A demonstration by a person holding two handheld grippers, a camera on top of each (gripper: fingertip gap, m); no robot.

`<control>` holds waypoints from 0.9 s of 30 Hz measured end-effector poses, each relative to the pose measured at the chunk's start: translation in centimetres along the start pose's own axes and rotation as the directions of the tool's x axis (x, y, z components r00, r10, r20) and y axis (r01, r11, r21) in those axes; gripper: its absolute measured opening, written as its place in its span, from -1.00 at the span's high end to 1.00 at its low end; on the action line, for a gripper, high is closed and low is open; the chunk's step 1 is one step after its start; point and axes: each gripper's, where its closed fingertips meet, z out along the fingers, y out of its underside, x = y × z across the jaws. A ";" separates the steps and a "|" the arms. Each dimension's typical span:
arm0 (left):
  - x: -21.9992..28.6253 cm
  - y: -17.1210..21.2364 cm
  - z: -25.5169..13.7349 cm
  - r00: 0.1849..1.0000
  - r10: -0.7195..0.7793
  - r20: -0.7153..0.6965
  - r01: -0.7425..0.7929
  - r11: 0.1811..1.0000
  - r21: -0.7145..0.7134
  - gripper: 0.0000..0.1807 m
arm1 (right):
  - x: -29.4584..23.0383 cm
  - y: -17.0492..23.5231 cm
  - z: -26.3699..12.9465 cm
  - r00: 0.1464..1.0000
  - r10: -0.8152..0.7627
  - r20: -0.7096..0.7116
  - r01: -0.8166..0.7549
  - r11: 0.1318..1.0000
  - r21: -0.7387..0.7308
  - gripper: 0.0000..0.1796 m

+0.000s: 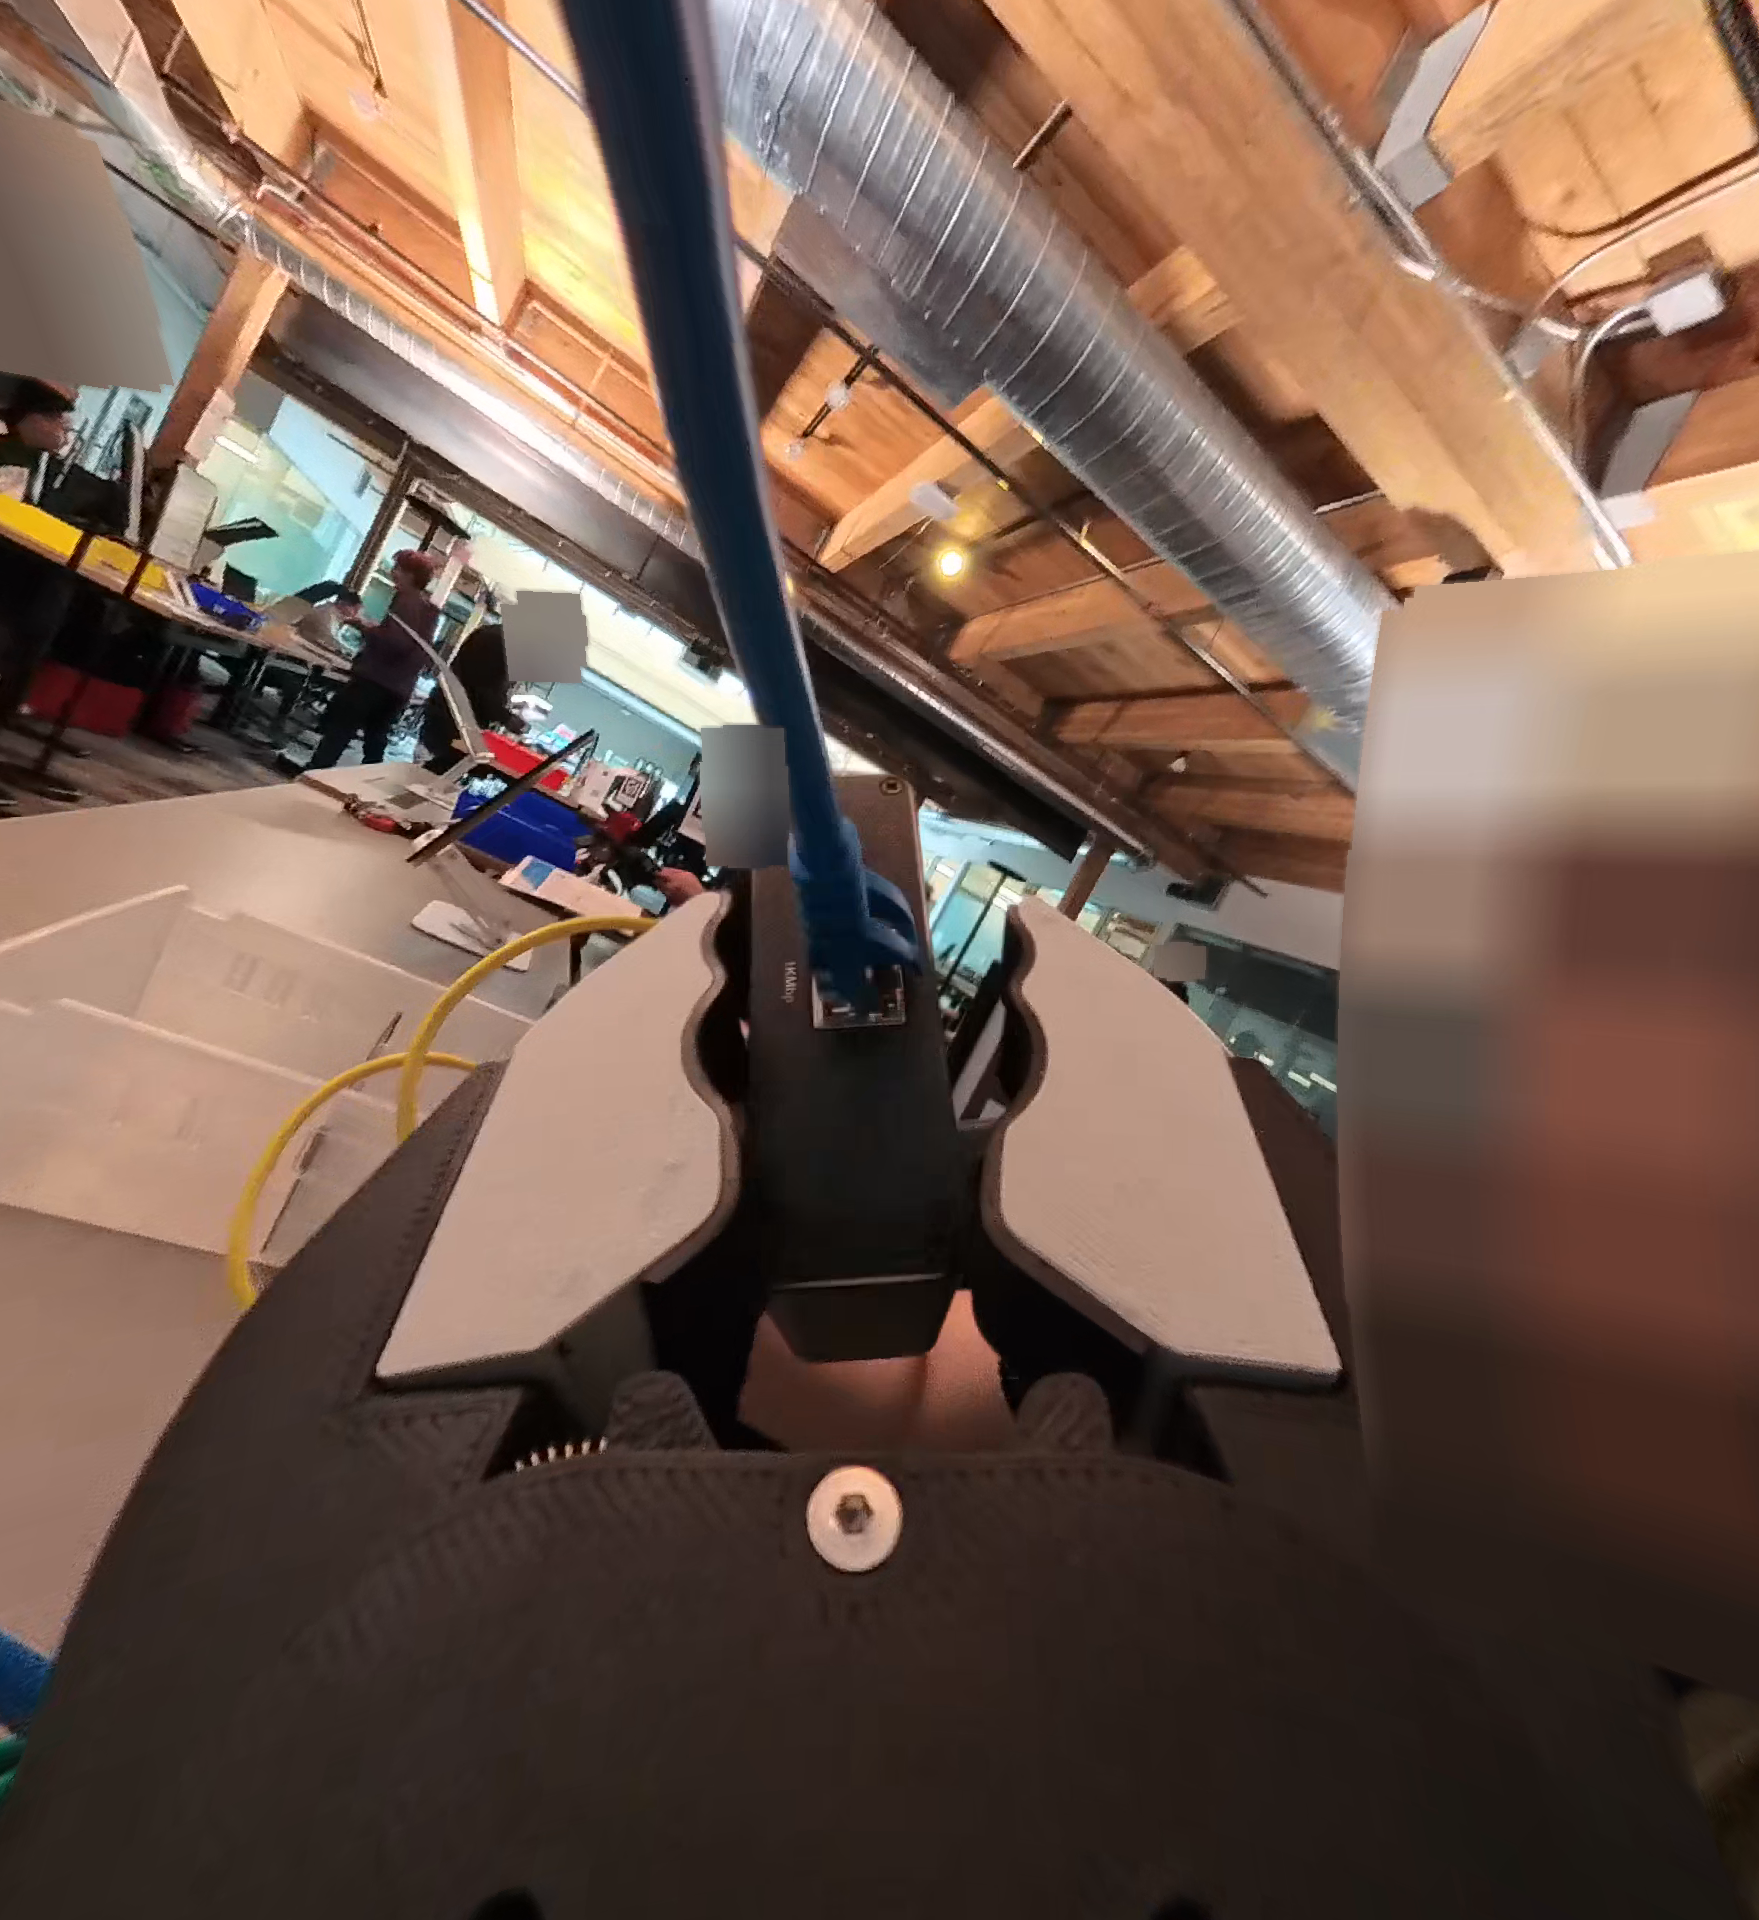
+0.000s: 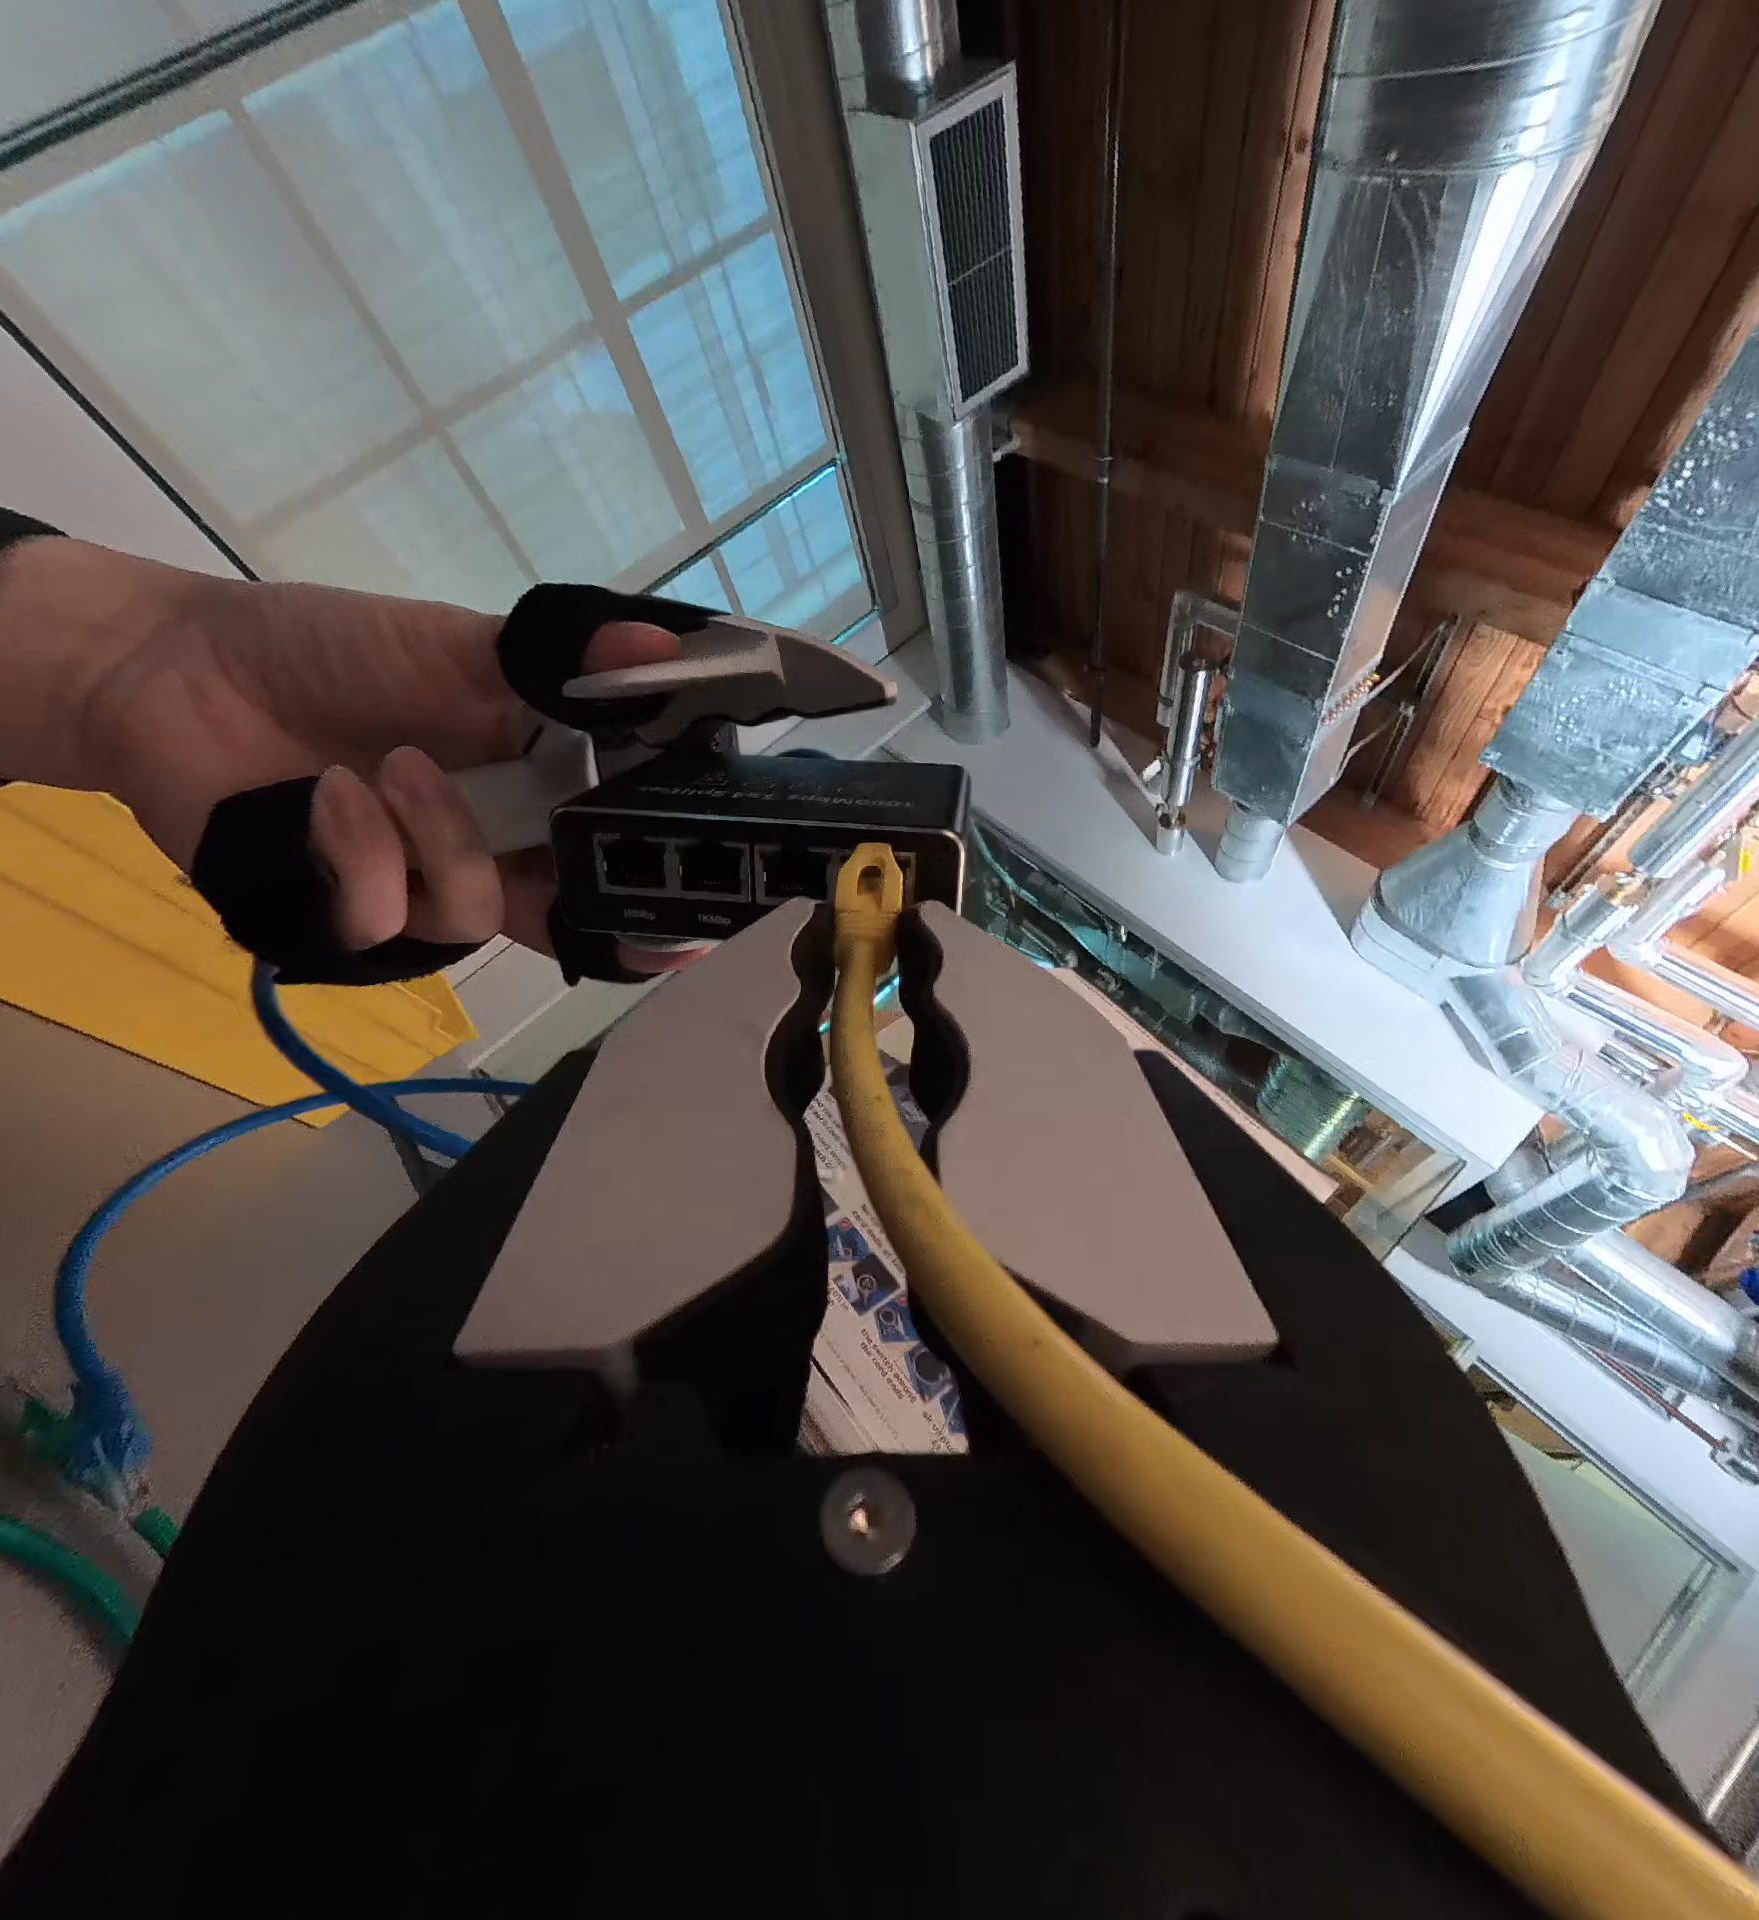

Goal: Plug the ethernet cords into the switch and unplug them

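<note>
The black switch [image 1: 854, 1164] is clamped between the jaws of my left gripper [image 1: 870, 914] and held up in the air. A blue ethernet cord [image 1: 688, 416] is plugged into a port on one side of it. In the right wrist view the switch [image 2: 750, 821] shows a row of ports, with one left-gripper finger [image 2: 750, 670] above it. My right gripper [image 2: 867, 914] is shut on the yellow cord [image 2: 885, 1122] just behind its plug. The plug [image 2: 867, 878] sits at the rightmost port; how deep it sits is hidden.
A white foam box [image 1: 75, 1091] stands on the table at left, with the yellow cord [image 1: 459, 997] looping by it. A yellow bin [image 2: 75, 935], slack blue cord [image 2: 127, 1226], green cords [image 2: 23, 1548] and a printed leaflet [image 2: 885, 1340] lie below. A gloved hand [image 2: 231, 707] holds the left gripper. About 6 cm separates my left fingertips from my right.
</note>
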 end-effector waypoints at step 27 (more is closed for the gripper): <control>-1.6 4.9 -1.7 0.984 0.041 0.174 0.038 0.902 -0.429 0.62 | -0.7 1.0 -0.6 0.959 0.126 0.253 -0.119 0.992 -0.043 0.86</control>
